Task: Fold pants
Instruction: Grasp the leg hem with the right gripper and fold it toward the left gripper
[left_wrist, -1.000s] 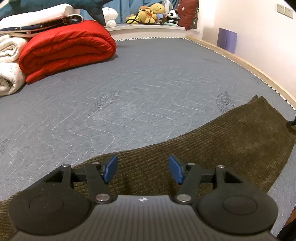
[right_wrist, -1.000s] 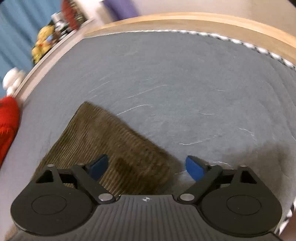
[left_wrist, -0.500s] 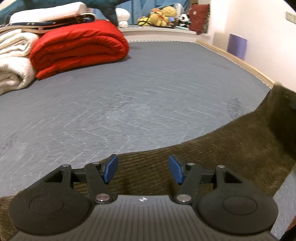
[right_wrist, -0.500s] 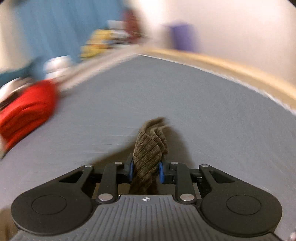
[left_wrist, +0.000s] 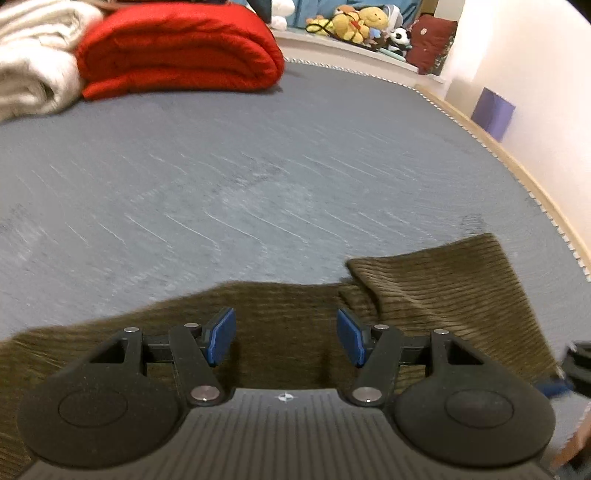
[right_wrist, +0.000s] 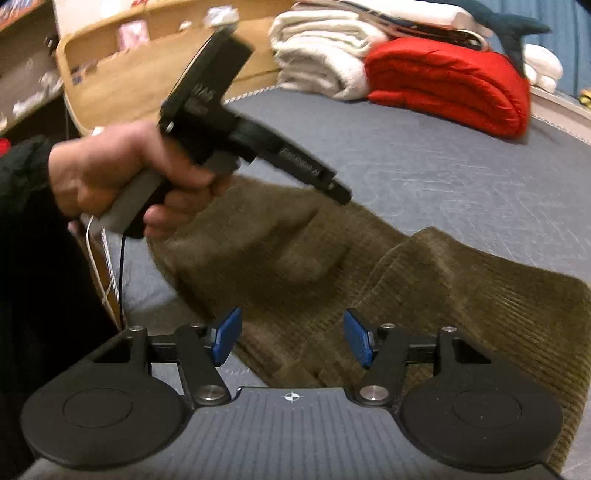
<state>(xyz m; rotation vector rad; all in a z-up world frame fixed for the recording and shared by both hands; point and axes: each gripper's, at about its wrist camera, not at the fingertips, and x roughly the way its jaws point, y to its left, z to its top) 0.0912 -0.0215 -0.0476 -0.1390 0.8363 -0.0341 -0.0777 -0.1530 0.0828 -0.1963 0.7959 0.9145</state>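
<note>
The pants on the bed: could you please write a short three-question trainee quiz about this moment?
1. True or false: the right gripper is shut on the pants.
2. Which colour is the folded quilt at the far end of the bed? A blue, B red, C green.
3. Fill in: one end of the pants lies folded ____ the rest.

Key
1. False: its jaws stand open above the fabric.
2. B.
3. Over; the left wrist view shows the flap beside the open left gripper.

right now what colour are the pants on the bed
Olive-brown ribbed corduroy pants, clearest in the right wrist view.
</note>
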